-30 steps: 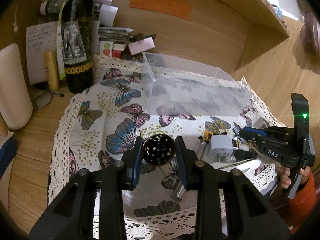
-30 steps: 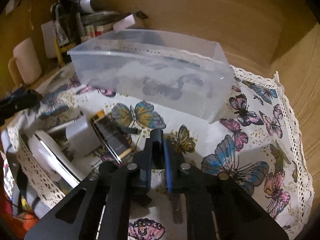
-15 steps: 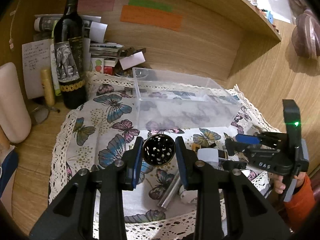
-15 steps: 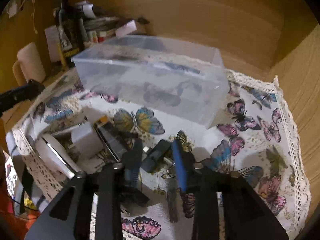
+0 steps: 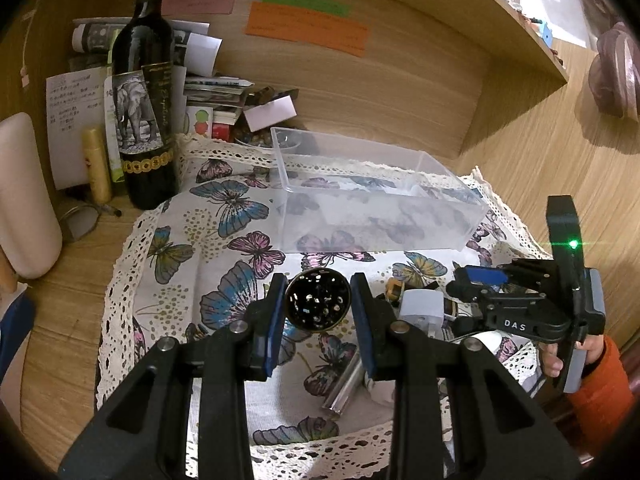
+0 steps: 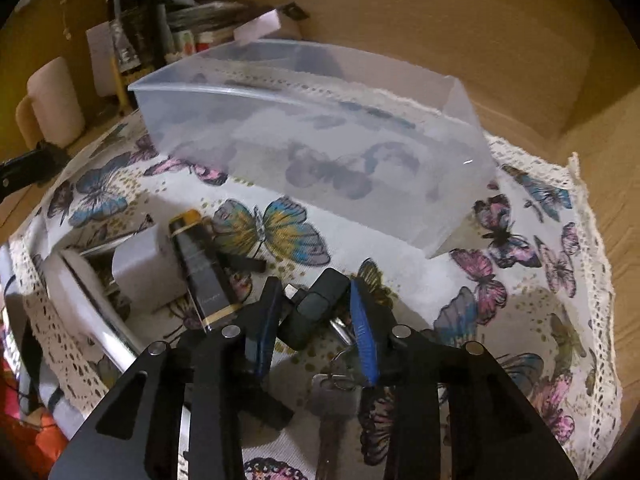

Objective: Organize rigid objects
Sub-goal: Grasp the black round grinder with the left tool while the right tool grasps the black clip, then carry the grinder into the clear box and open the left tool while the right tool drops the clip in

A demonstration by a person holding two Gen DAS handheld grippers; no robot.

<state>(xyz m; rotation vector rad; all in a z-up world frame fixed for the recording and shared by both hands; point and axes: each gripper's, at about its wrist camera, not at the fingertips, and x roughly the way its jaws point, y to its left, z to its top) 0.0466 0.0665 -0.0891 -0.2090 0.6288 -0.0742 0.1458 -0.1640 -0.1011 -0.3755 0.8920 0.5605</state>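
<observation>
My left gripper (image 5: 318,306) is shut on a round black metal grinder (image 5: 318,305) and holds it above the butterfly cloth (image 5: 208,248), just in front of the clear plastic box (image 5: 372,208). My right gripper (image 6: 316,304) is open, its jaws on either side of a black USB stick (image 6: 316,304) lying on the cloth with keys (image 6: 332,396) beneath it. The right gripper also shows in the left wrist view (image 5: 476,284). A white charger (image 6: 144,268), a black-and-gold lighter (image 6: 200,268) and a white case (image 6: 76,292) lie to its left. A metal tube (image 5: 344,380) lies under the left gripper.
A wine bottle (image 5: 144,112), a gold tube (image 5: 96,164), glasses (image 5: 84,220) and stacked papers (image 5: 216,92) stand at the back left. A cream cylinder (image 5: 24,200) is at the far left. Wooden walls close the back and right.
My left gripper has lifted the grinder and drawn back from the cloth, uncovering the metal tube. My right gripper has opened and now straddles the USB stick.
</observation>
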